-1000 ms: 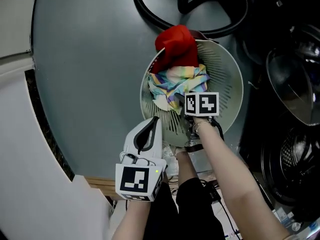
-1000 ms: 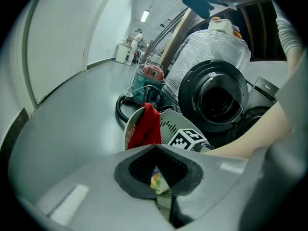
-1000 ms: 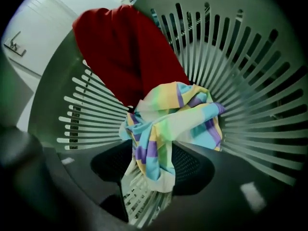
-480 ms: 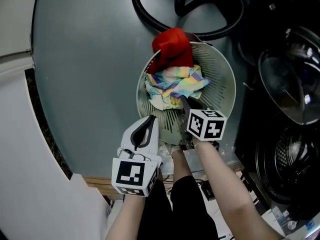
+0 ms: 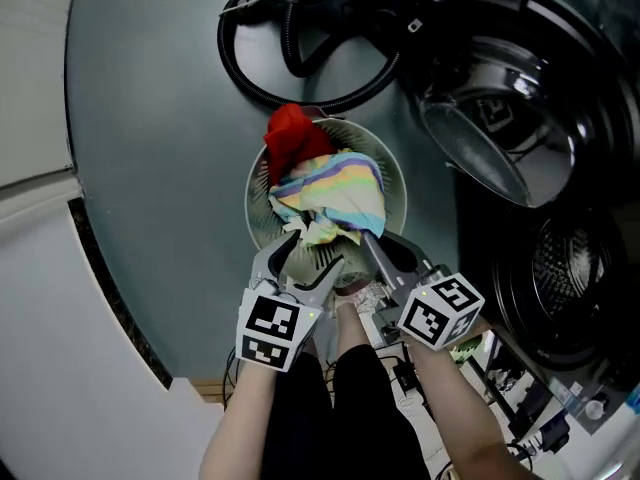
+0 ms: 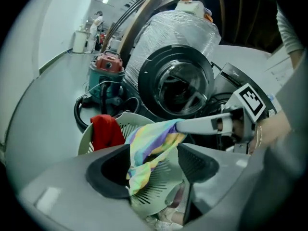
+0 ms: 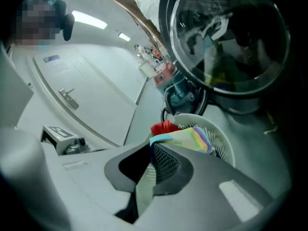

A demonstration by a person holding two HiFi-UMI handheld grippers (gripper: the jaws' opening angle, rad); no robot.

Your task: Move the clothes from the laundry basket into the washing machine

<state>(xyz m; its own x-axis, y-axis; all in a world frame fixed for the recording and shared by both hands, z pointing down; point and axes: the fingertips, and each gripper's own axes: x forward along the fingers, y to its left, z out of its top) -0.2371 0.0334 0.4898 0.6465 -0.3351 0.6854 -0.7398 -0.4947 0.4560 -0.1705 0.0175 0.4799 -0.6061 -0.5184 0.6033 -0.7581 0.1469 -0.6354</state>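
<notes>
Grey floor (image 5: pixel 150 118) carries a round white slotted laundry basket (image 5: pixel 397 183) beside a front-loading washing machine (image 5: pixel 570 278) whose door (image 5: pixel 490 138) stands open. The right claw (image 5: pixel 362 238) is pinched tight on a rainbow-striped cloth (image 5: pixel 335 188) held above the basket's near rim. A red garment (image 5: pixel 293 138) drapes the far rim. The left claw (image 5: pixel 308 258) gapes wide, and the cloth's loose end hangs between its jaws, ungripped. The head view shows only a black hose (image 5: pixel 290 68), while the left gripper view shows the red-and-teal vacuum cleaner (image 6: pixel 107 69) it belongs to.
</notes>
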